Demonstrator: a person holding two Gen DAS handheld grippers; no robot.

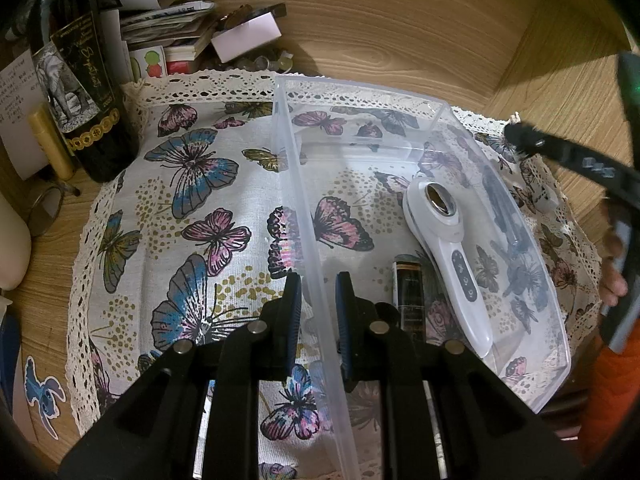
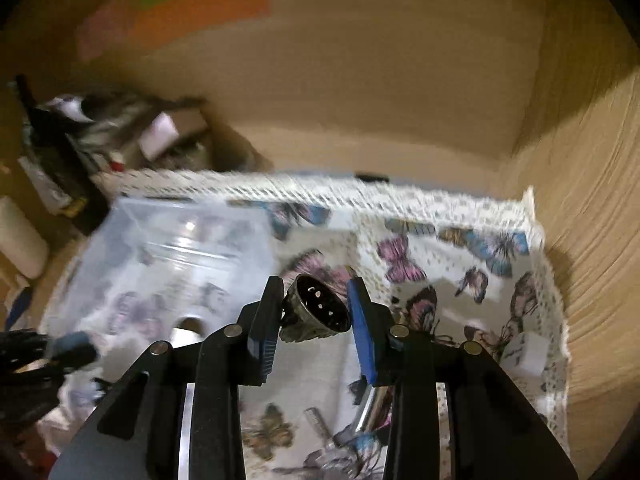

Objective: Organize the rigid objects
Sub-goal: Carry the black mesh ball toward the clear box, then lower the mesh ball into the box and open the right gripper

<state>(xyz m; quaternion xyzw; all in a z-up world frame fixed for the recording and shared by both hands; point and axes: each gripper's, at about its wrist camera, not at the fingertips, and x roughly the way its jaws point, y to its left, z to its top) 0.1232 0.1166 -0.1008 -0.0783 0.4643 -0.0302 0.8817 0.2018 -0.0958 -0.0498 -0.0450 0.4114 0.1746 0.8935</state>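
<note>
Right wrist: tongs [image 2: 314, 320] around metal cup [image 2: 316, 314]

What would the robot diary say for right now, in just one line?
left gripper: straddling clear bin wall, steadying | right gripper: holding small metal cup above butterfly cloth | bin holds: white handheld device, dark tube
</note>
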